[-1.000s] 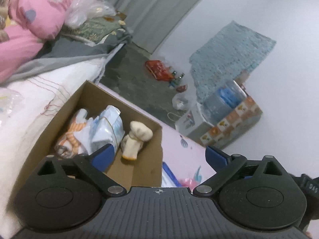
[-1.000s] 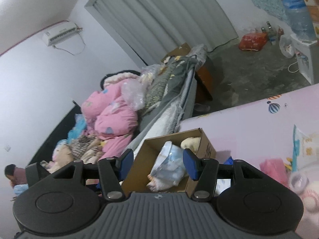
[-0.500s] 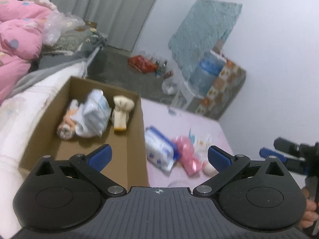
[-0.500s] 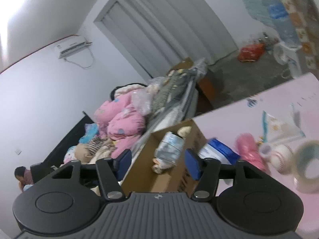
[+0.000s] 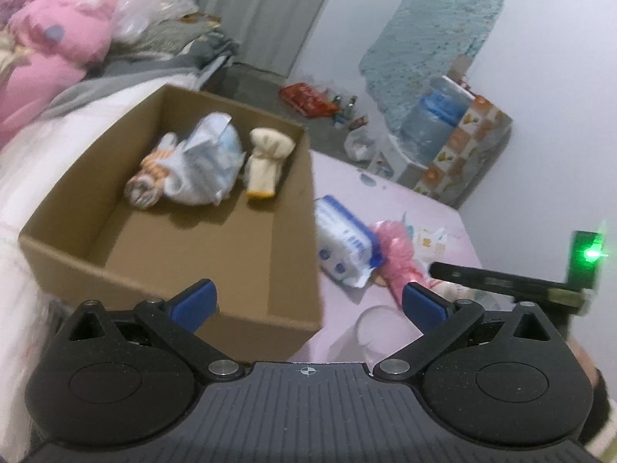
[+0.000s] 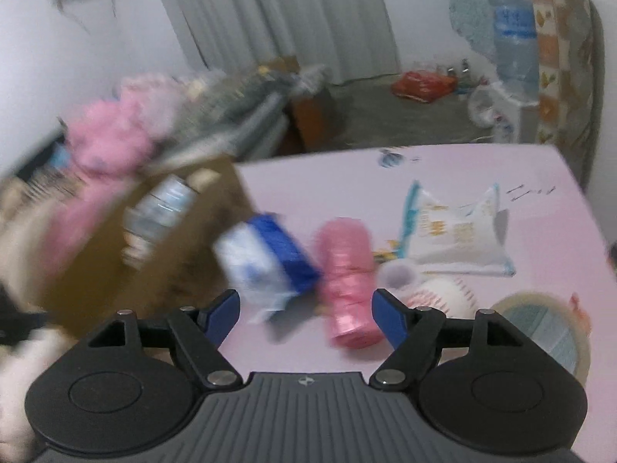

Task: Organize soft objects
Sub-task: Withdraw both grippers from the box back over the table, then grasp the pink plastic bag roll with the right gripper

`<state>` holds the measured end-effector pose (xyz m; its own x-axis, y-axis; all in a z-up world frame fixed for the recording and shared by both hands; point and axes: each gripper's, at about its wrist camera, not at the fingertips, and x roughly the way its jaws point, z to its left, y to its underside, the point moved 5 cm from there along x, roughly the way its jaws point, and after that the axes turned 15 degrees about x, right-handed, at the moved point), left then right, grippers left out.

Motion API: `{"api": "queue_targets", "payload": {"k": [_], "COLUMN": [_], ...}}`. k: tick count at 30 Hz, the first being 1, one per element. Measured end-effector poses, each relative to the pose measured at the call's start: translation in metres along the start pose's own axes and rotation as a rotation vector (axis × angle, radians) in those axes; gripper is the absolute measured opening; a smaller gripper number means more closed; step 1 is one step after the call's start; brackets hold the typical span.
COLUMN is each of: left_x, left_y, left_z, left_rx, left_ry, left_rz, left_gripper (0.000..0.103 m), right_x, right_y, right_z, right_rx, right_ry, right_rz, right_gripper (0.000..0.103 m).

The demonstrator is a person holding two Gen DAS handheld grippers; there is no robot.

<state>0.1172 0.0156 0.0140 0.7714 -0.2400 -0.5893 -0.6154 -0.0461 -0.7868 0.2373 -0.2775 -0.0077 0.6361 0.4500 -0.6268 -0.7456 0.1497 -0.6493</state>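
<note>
A cardboard box (image 5: 293,254) stands on the pink table (image 5: 432,200). In it lie a white-and-blue crumpled pack (image 5: 208,162), an orange-striped soft toy (image 5: 148,177) and a cream sock-like roll (image 5: 266,162). A blue-and-white tissue pack (image 5: 341,243) and a pink roll (image 5: 401,254) lie right of the box. My left gripper (image 5: 308,301) is open and empty above the box's near corner. My right gripper (image 6: 306,314) is open and empty, just before the tissue pack (image 6: 266,262) and the pink roll (image 6: 347,281). The right wrist view is blurred.
A white printed bag (image 6: 455,231), a baseball (image 6: 443,297) and a tape roll (image 6: 547,332) lie at the table's right. A bed with pink bedding (image 5: 50,38) is left of the box. A water bottle (image 5: 435,115) stands beyond the table. The other gripper's body (image 5: 501,277) shows at right.
Both cameras have tilted down toward the table. The right gripper has swung right and lower, over the tissue pack and pink roll. Both grippers stay open.
</note>
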Motion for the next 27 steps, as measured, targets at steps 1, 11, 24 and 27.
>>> {"api": "queue_targets", "payload": {"k": [1,11,24,27], "left_x": [0.0,-0.018,-0.042,-0.044], "left_y": [0.002,0.02,0.026,0.031], "left_z": [0.002,0.013,0.0,-0.004], "left_rx": [-0.009,-0.02,0.014,0.022], "left_ry": [-0.003,-0.044,-0.004,0.005], "left_rz": [0.007,-0.006,-0.06,-0.06], "left_gripper": [0.103,0.103,0.103,0.103], "right_x": [0.015,0.081,0.085,0.08], "right_y": [0.0,0.016,0.011,0.011], "right_z": [-0.003,0.001,0.005,0.003], "right_rx": [-0.032,-0.265,-0.293,-0.256], "right_ry": [0.031,0.216,0.227,0.215], "right_rz": [0.007,0.049,0.118,0.132], "right_gripper": [0.048,0.043,0.043,0.042]}}
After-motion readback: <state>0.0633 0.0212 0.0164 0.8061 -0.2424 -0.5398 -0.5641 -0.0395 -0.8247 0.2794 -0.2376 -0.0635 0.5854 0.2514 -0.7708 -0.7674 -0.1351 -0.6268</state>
